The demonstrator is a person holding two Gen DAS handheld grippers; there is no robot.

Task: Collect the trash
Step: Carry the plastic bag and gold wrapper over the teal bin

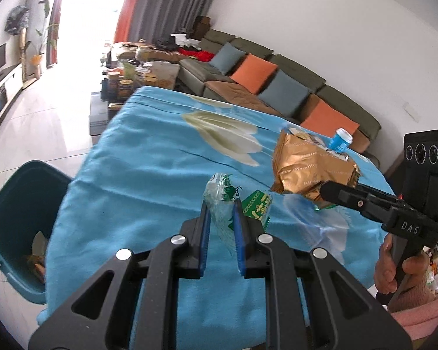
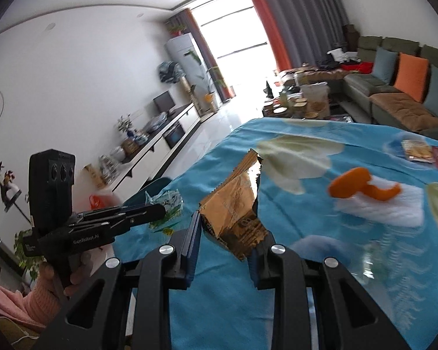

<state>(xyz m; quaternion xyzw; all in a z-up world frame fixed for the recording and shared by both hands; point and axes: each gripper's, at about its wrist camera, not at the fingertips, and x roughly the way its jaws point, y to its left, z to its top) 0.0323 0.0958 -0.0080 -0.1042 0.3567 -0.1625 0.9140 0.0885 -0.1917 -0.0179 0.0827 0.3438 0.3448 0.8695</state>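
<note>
My left gripper (image 1: 221,208) is shut on a clear wrapper with green print (image 1: 223,204), held above the blue tablecloth (image 1: 149,169). In the right wrist view the same gripper (image 2: 160,212) shows at the left with that wrapper (image 2: 168,201) at its tip. My right gripper (image 2: 227,233) is shut on a crumpled gold foil bag (image 2: 233,204), which stands up between its pads. From the left wrist view, the right gripper (image 1: 326,191) and the gold bag (image 1: 309,169) hang at the right. A teal bin (image 1: 20,204) stands on the floor beside the table's left edge, with some scraps inside.
A green packet (image 1: 258,204) lies on the cloth. Orange peel (image 2: 359,188) rests on a white tissue (image 2: 400,207), with snack packets (image 2: 417,151) further back. A blue-and-white cup (image 1: 340,140) sits behind the gold bag. Sofa (image 1: 277,93) and cluttered coffee table (image 1: 140,75) lie beyond.
</note>
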